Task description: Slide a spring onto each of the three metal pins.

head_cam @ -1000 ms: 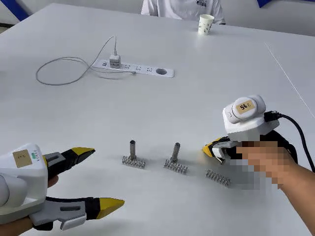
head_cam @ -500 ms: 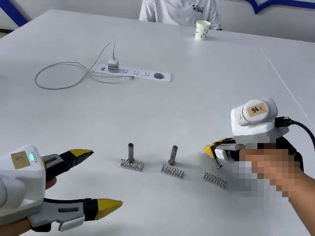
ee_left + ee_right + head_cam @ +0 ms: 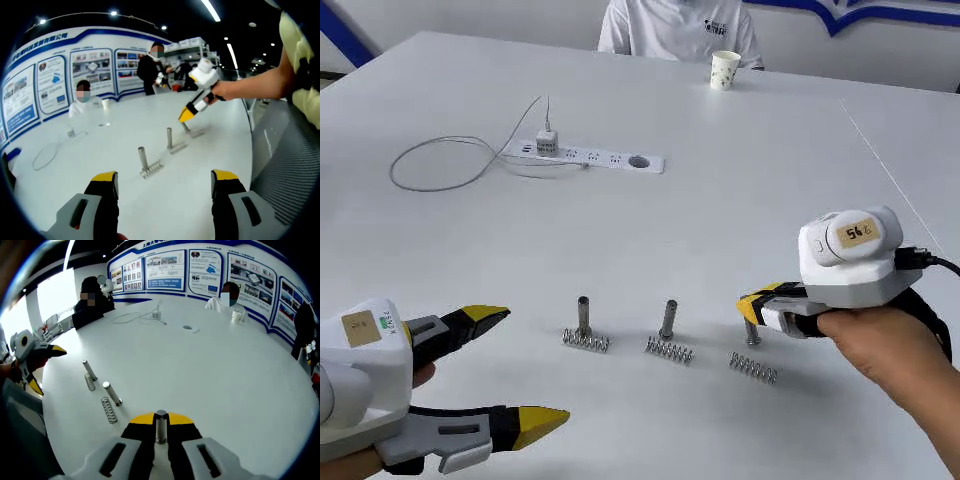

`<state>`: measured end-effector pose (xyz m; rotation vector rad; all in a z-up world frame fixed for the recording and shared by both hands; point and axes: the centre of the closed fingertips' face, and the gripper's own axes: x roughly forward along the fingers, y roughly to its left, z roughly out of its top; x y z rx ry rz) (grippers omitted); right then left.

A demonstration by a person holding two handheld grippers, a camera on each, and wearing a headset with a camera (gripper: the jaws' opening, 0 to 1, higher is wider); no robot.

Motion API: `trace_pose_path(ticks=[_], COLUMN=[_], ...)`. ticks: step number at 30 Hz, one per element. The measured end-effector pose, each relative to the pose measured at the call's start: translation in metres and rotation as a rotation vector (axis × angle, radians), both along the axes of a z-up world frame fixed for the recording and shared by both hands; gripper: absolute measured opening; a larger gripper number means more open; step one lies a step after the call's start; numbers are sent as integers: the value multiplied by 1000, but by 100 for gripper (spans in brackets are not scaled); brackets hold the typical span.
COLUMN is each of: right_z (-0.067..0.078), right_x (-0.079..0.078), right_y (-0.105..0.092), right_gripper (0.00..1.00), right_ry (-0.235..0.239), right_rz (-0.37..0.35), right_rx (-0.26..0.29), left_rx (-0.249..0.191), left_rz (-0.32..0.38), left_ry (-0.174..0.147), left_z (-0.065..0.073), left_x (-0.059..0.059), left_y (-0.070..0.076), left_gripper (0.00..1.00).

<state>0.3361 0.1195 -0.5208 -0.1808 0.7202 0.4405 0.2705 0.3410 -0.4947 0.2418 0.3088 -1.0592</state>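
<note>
Three pins in a row across the white table [image 3: 770, 200]. Left pin [image 3: 584, 314] and middle pin [image 3: 668, 318] stand upright, long axes vertical, tops free. Third pin [image 3: 752, 334] also upright, pinched near its top by the right gripper [image 3: 748, 306], jaws closed on it; cannot tell whether its foot touches the table. Left spring [image 3: 586, 342], middle spring [image 3: 669, 350] and right spring [image 3: 753, 368] lie flat, axes along the row, each just in front of its pin. Left gripper [image 3: 535, 365] at front-left, jaws wide, empty, apart from the left pin. Bare tabletop all round the row; power strip [image 3: 590, 157] well behind, paper cup [image 3: 723, 70] near the far edge
</note>
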Motion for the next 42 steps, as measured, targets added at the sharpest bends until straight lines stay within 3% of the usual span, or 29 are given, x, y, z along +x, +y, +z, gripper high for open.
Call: trace_pose_path(ticks=[7, 28, 42], right_z=[6, 8, 2], right_x=[-5, -21, -29], right_y=[-3, -13, -21], right_gripper=[8, 9, 9], right_ry=[-29, -41, -24], right_rz=[-2, 15, 30], right_rx=[5, 1, -20], left_rx=[1, 2, 3], left_rz=[-4, -6, -17], left_ry=[-2, -12, -17], left_z=[0, 5, 6], left_x=[-2, -6, -9], left_y=[-2, -5, -9], left_gripper=[77, 77, 77])
